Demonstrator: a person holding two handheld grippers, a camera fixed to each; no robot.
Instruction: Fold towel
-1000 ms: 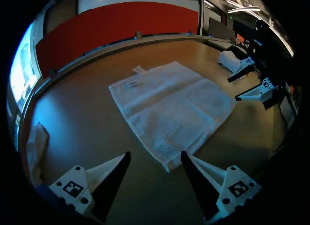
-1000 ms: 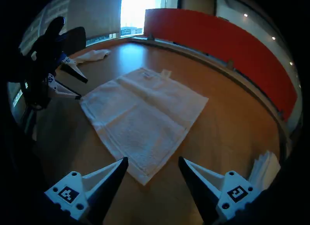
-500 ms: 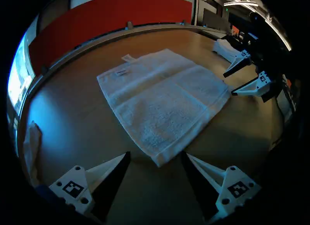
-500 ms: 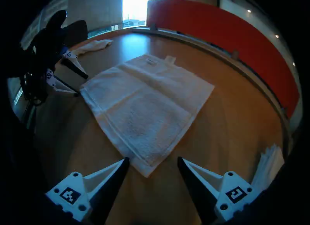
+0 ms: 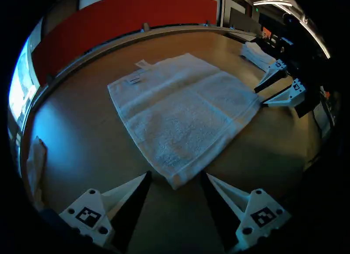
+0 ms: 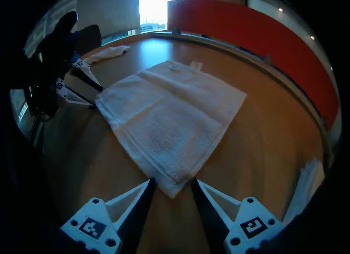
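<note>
Dim indoors, contrast high. Daylight from window, blown to white; pale sheen on worktop beneath. Blue cast down left side of left gripper view; ceiling strips glaring. Soft shadow along right edge of towel. Heavy fisheye bend, dark rims. Centre sharp, margins soft.
</note>
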